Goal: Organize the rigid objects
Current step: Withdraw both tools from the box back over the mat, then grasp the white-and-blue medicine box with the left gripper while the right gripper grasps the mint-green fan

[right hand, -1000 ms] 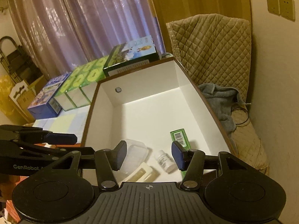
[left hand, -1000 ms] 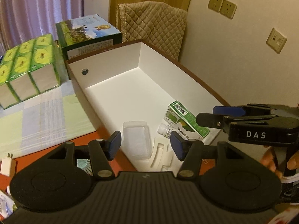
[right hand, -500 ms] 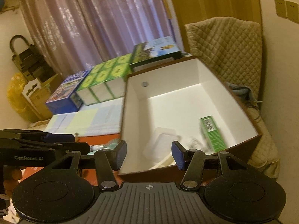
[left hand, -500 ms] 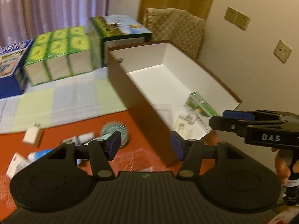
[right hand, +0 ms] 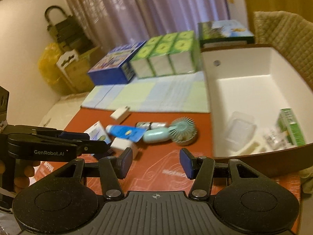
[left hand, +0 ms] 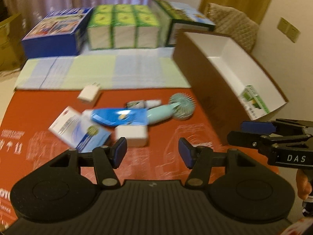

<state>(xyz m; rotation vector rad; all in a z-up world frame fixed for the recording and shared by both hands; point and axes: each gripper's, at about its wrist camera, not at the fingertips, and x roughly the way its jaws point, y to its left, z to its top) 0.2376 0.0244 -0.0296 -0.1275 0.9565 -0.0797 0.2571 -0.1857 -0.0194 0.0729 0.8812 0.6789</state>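
Loose items lie on the red table (left hand: 39,146): a teal hand fan (left hand: 172,110), a blue packet (left hand: 119,115), a white-and-blue box (left hand: 78,130), a white block (left hand: 131,134), a white charger plug (left hand: 89,94) and a small bottle (left hand: 143,103). My left gripper (left hand: 152,152) is open and empty above the table, just short of the white block. My right gripper (right hand: 155,162) is open and empty, short of the fan (right hand: 182,130). The brown box with white inside (right hand: 244,90) holds a green carton (right hand: 291,126) and a clear lid (right hand: 240,129).
Stacked boxes stand at the back: a blue one (left hand: 56,33), green tissue packs (left hand: 123,27) and a green-blue carton (left hand: 182,19). A pale checked cloth (left hand: 101,72) covers the far table. A quilted chair (right hand: 283,33) stands behind the brown box.
Both grippers have pulled back and swung left, away from the brown box toward the loose items on the red table. Both stay open and empty.
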